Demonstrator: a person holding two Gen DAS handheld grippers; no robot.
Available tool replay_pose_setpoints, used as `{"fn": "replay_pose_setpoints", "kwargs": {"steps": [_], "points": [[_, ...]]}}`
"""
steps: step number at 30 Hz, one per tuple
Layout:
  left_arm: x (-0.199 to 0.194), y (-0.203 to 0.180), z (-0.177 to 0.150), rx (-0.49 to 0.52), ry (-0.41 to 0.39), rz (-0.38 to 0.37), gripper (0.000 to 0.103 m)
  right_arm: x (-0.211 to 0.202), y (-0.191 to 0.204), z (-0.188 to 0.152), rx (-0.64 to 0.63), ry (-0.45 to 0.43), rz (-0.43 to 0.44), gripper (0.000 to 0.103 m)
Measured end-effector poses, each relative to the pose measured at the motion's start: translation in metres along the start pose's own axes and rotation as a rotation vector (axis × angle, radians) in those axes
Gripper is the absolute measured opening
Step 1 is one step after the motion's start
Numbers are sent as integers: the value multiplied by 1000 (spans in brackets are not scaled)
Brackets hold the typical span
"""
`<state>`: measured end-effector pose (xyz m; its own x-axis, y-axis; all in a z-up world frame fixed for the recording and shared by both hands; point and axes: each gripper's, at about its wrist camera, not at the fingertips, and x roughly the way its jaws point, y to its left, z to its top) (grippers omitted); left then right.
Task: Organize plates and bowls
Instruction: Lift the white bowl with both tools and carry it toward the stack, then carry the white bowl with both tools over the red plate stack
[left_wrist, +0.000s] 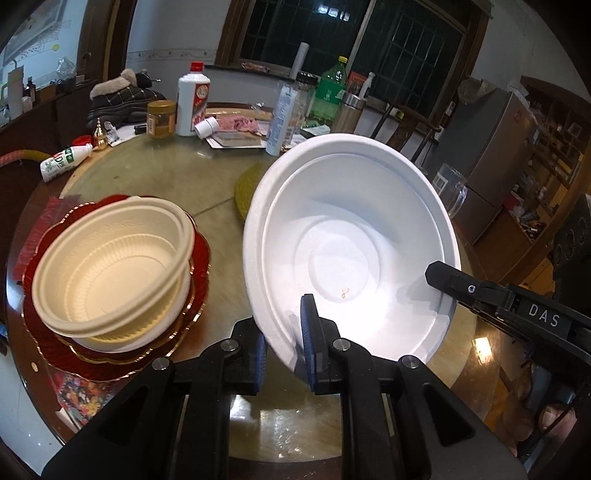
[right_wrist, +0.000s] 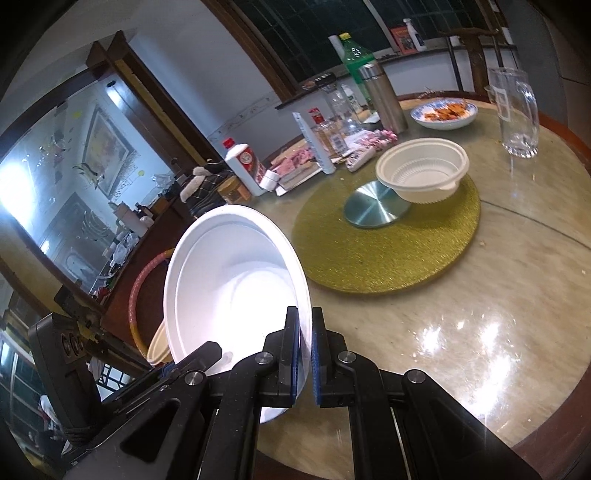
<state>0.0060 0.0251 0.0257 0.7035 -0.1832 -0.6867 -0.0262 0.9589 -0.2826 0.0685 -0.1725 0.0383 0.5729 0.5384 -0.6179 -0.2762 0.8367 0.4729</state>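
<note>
A large white bowl (left_wrist: 351, 240) hangs tilted above the table, gripped at its rim from two sides. My left gripper (left_wrist: 286, 332) is shut on the near rim, one blue pad inside and one outside. My right gripper (left_wrist: 443, 277) pinches the rim on the right side. In the right wrist view, the right gripper (right_wrist: 304, 332) is shut on the same white bowl (right_wrist: 229, 280), and the left gripper (right_wrist: 207, 354) shows at lower left. Two cream bowls (left_wrist: 110, 266) sit nested on red gold-edged plates (left_wrist: 92, 363) to the left. Another cream bowl (right_wrist: 421, 170) rests on a gold mat (right_wrist: 369, 258).
The round marble table (left_wrist: 166, 177) carries bottles, a jar (left_wrist: 160, 118) and papers along its far side. A metal disc (right_wrist: 373, 210) lies on the gold mat. A glass mug (right_wrist: 517, 110) and a dish of food (right_wrist: 443, 112) stand beyond it.
</note>
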Motion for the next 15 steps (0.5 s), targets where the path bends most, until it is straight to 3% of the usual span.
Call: {"fn": "replay_pose_setpoints", "kwargs": {"steps": [15], "points": [[-36, 31, 15, -57, -98, 50, 14, 7, 53, 17, -97, -14, 77, 5]]}}
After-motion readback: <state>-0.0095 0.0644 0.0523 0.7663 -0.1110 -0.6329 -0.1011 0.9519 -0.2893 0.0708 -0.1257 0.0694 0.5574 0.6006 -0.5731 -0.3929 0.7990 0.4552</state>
